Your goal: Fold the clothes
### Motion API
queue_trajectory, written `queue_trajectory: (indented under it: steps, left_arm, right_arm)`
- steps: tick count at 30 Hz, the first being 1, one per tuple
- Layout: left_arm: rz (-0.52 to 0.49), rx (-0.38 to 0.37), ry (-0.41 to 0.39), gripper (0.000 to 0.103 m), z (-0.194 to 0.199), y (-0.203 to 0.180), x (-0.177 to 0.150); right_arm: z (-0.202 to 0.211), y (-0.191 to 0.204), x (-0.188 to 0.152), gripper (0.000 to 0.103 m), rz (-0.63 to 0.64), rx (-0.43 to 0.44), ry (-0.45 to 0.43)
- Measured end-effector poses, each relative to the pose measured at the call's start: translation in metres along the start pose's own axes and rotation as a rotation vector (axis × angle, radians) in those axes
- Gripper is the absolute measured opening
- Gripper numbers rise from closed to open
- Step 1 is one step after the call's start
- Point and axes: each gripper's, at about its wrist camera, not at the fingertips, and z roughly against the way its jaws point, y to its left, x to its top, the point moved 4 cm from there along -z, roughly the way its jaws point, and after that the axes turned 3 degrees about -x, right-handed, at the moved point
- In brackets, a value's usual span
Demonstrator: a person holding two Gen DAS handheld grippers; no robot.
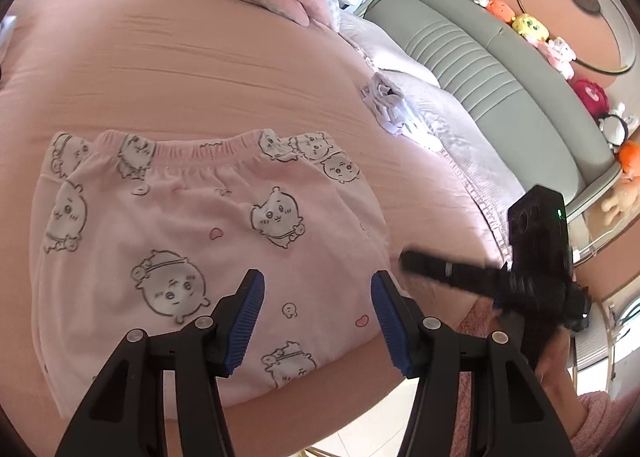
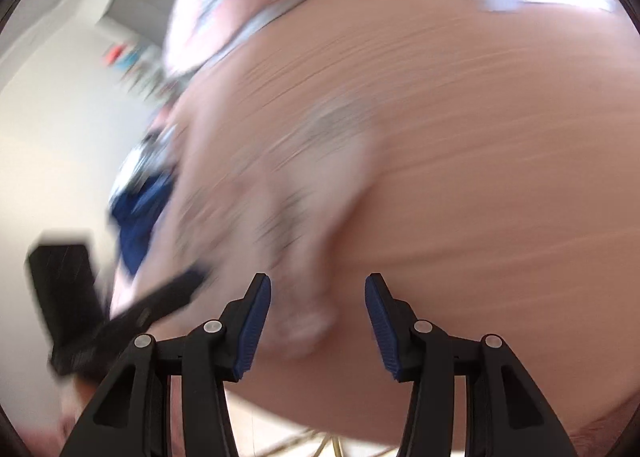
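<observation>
Shorts (image 2: 296,225) motion-blurred beyond right gripper (image 2: 318,321)

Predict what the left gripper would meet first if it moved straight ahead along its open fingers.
Most likely the pink printed shorts lying flat on the pink bedspread: the left gripper is open and aimed at their lower part. Depth is unclear, so the exact spot is uncertain.

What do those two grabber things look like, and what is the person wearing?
The left gripper and the right gripper look alike: black plastic arms with triangular cut-outs, round silver bolts at the joints, and two fingers with blue ribbed pads. Seen from the left, the right one carries a black box with a small green light. The person wears a fuzzy pink sleeve.
</observation>
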Motion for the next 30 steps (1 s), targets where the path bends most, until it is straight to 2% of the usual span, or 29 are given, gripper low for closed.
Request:
queue_trajectory:
  steps: [2, 6, 7, 10, 11, 12, 15, 16, 17, 19, 21, 23, 26, 30]
  left_arm:
    - [-0.005, 0.013, 0.013, 0.053, -0.006, -0.001, 0.000]
    - [0.014, 0.040, 0.024, 0.053, -0.010, 0.003, -0.004]
    - [0.021, 0.041, 0.021, 0.053, -0.008, 0.005, -0.006]
    - [0.022, 0.049, 0.006, 0.053, 0.003, 0.008, -0.010]
    - [0.017, 0.056, -0.003, 0.053, 0.008, 0.009, -0.011]
    - [0.034, 0.041, -0.015, 0.053, 0.013, 0.012, -0.012]
    - [0.151, -0.060, -0.067, 0.053, 0.031, 0.029, -0.016]
    - [0.184, -0.074, -0.082, 0.053, 0.036, 0.036, -0.019]
    - [0.200, -0.068, -0.089, 0.053, 0.039, 0.042, -0.021]
    - [0.215, -0.052, -0.078, 0.053, 0.038, 0.049, -0.024]
    - [0.204, -0.070, -0.061, 0.053, 0.034, 0.045, -0.025]
    - [0.178, -0.075, -0.044, 0.053, 0.029, 0.040, -0.024]
    - [0.083, -0.023, -0.018, 0.056, 0.017, 0.024, -0.016]
    - [0.007, 0.038, 0.024, 0.057, -0.004, 0.003, -0.003]
  right_arm:
    - [-0.001, -0.009, 0.006, 0.049, -0.029, -0.003, -0.013]
    - [-0.026, 0.011, 0.006, 0.049, -0.083, 0.244, 0.088]
    - [-0.032, 0.021, 0.006, 0.049, -0.063, 0.257, 0.103]
    - [-0.045, 0.046, 0.005, 0.048, 0.019, 0.207, 0.118]
    - [-0.050, 0.054, 0.005, 0.044, 0.046, 0.191, 0.123]
    - [-0.052, 0.064, 0.004, 0.043, 0.071, 0.213, 0.127]
    - [-0.050, 0.098, 0.001, 0.045, 0.139, 0.369, 0.138]
    - [-0.049, 0.109, -0.001, 0.052, 0.161, 0.422, 0.141]
    - [-0.056, 0.114, -0.003, 0.057, 0.158, 0.443, 0.164]
    - [-0.082, 0.110, -0.009, 0.057, 0.098, 0.440, 0.241]
    - [-0.092, 0.099, -0.018, 0.057, 0.016, 0.483, 0.263]
    - [-0.091, 0.099, -0.019, 0.057, -0.015, 0.518, 0.250]
    - [-0.087, 0.101, -0.020, 0.057, 0.001, 0.505, 0.249]
    - [-0.083, 0.096, -0.016, 0.057, -0.011, 0.480, 0.232]
